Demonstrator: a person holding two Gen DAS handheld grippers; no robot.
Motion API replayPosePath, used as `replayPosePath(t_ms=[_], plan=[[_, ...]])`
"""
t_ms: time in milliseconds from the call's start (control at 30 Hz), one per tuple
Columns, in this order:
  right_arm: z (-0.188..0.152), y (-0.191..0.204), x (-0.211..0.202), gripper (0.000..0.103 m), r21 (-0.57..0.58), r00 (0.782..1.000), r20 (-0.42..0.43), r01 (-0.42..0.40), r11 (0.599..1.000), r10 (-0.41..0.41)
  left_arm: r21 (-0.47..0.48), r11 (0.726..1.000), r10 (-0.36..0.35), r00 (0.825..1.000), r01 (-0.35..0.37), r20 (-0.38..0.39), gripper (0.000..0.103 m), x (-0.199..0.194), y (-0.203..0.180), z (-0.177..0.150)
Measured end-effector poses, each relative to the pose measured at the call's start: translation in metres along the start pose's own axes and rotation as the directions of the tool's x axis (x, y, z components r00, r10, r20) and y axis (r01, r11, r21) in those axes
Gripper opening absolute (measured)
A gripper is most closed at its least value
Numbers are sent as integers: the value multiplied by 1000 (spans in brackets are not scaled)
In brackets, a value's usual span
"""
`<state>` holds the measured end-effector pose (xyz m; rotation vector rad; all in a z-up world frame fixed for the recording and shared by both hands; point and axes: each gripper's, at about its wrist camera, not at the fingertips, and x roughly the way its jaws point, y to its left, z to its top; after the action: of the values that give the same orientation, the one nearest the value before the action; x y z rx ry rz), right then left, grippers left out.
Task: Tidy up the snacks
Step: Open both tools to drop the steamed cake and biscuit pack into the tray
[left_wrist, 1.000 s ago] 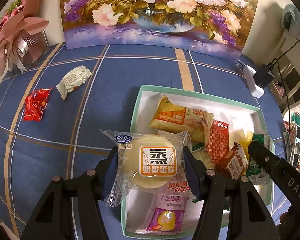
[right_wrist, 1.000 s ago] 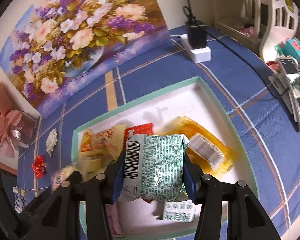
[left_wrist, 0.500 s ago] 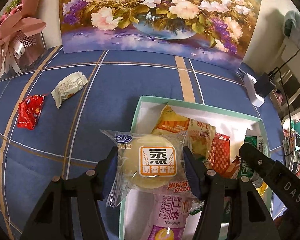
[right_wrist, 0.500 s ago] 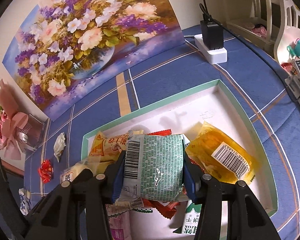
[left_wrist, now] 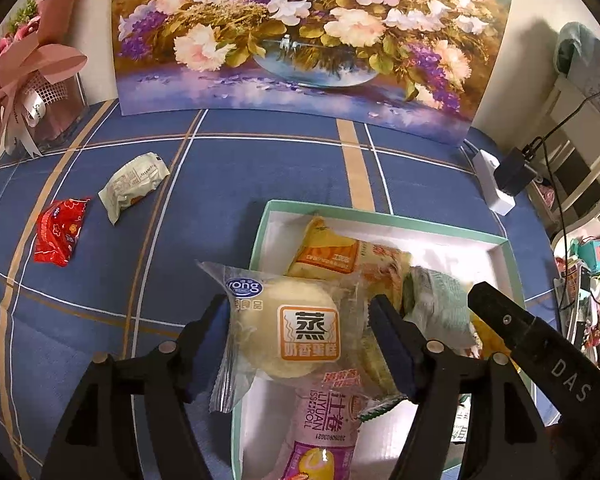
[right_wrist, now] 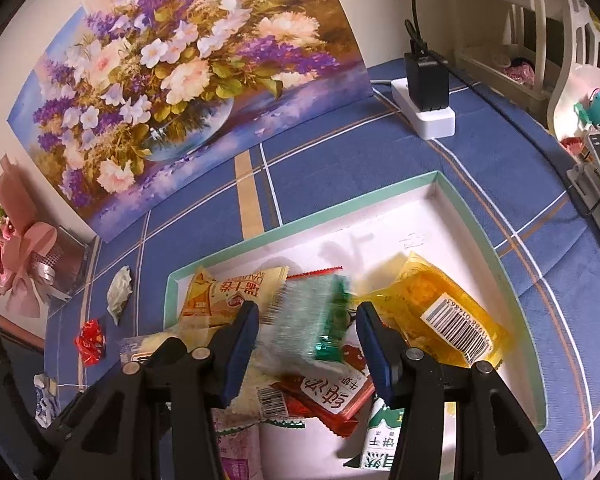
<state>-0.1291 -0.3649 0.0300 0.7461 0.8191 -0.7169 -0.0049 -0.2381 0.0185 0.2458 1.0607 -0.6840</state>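
My left gripper (left_wrist: 300, 308) hovers over the left rim of a mint-edged white box (left_wrist: 380, 216). Its jaws are opening, with a clear-wrapped steamed cake (left_wrist: 284, 328) lying loose between them, against the left pad only. In the right wrist view my right gripper (right_wrist: 306, 312) stands open over the same box (right_wrist: 300, 226). A green packet (right_wrist: 312, 316) shows blurred between its fingers, clear of both pads. The left wrist view shows that packet (left_wrist: 436, 304) beside my right gripper's finger (left_wrist: 500, 320). A red candy pack (left_wrist: 58, 232) and a pale wrapped snack (left_wrist: 134, 190) lie on the blue cloth at left.
The box holds an orange-yellow pack (left_wrist: 332, 252), a yellow barcoded bag (right_wrist: 432, 304), a red pack (right_wrist: 332, 396) and a pink roll pack (left_wrist: 328, 420). A flower painting (left_wrist: 300, 40) stands behind, with a pink bouquet (left_wrist: 28, 80) at left. A power strip (right_wrist: 424, 120) lies at right.
The green packet has come free of the right pads and is dropping toward the box. The cake has loosened in the left jaws and shifted to the left.
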Motion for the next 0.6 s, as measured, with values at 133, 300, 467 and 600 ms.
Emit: replayPosePath(t_ms=[133,300,467,600], plan=[[2,-1,-6,54,-5,1000,1,11,1000,-11,0,1000,16,1000,-16,10,73,-6,2,2],[1,-2,-10,54,-14,999,-17,48,999,-48,-12,999,38,999,-38,20,83,-14,8,5],[-3,-3,-14,58,-23,997,-31,69,997,-70,-40,998,51,998,-49,27,85,-20,16,9],[-6,-2,-19,70,-29,997,-26,73,997,-74,-72,993,100,995,-98,26,94,-24,28,11]])
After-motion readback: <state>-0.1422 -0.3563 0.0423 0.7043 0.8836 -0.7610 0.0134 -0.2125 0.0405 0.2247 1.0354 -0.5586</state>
